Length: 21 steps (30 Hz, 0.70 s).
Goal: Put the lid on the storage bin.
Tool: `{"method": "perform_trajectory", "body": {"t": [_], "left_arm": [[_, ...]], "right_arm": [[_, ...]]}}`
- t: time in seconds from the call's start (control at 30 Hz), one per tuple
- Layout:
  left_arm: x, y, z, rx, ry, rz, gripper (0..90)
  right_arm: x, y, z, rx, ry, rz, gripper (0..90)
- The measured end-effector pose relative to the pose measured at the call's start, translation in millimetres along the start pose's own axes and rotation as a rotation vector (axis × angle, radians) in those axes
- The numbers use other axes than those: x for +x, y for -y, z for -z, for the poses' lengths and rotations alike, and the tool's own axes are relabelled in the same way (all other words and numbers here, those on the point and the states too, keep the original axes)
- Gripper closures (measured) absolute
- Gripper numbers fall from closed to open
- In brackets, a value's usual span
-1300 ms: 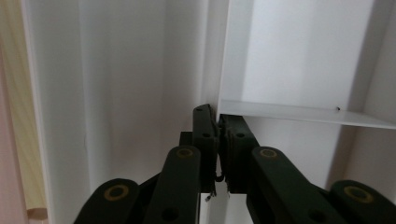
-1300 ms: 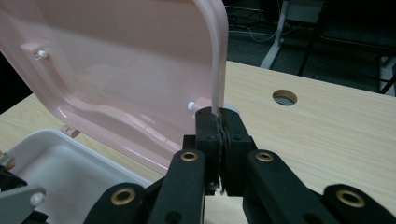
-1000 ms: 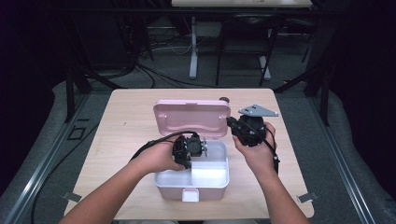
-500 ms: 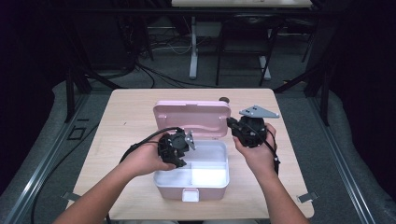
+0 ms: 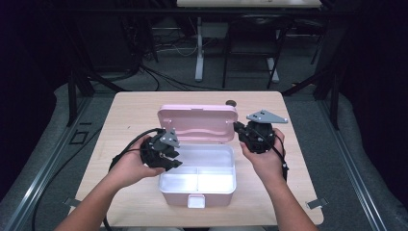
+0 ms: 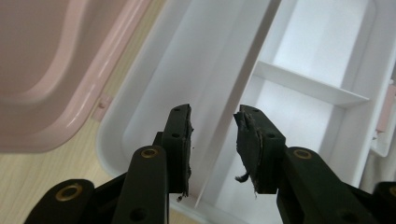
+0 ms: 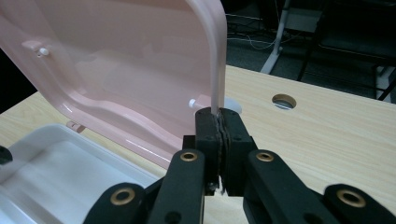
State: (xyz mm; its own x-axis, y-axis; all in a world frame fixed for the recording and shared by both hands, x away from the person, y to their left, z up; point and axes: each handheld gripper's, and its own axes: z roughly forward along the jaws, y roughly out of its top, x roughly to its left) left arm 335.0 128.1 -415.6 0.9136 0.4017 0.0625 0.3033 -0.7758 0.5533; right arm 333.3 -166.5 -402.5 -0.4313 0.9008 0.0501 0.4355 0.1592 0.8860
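A pink box stands open on the table, its pink lid (image 5: 197, 122) upright behind the white tray (image 5: 166, 184). My right gripper (image 5: 239, 129) is at the lid's right edge. In the right gripper view its jaws (image 7: 219, 122) are shut on the lid's rim (image 7: 215, 70). My left gripper (image 5: 172, 161) hovers over the tray's left rim. Its jaws (image 6: 212, 135) have just been opening and stand apart with nothing between them, looking down into the white tray (image 6: 210, 60) with its divider wall (image 6: 308, 86).
The box sits mid-table on a light wooden top (image 5: 130, 115). A round cable hole (image 5: 231, 102) lies behind the lid. Black cables trail from the left gripper over the table's left side. Dark floor, chair legs and frames surround the table.
The left gripper has moved left, from over the tray's middle to its left rim, and its jaws have spread. The right gripper and the lid have stayed in place.
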Motion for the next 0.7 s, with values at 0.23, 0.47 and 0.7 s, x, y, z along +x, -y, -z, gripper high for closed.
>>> {"method": "perform_trajectory", "body": {"t": [0.23,0.47,0.7], "left_arm": [[9.3,15.8,6.0,-0.09,-0.045,0.119,57.4],[17.0,23.4,16.1,-0.185,-0.117,0.214,55.4],[25.1,25.6,34.6,-0.26,-0.182,0.278,58.3]], "right_arm": [[1.3,2.3,1.8,-0.01,0.0,0.003,87.7],[2.1,3.4,2.9,-0.012,0.002,0.005,87.6],[2.5,4.3,4.1,-0.014,-0.001,0.007,87.5]]}}
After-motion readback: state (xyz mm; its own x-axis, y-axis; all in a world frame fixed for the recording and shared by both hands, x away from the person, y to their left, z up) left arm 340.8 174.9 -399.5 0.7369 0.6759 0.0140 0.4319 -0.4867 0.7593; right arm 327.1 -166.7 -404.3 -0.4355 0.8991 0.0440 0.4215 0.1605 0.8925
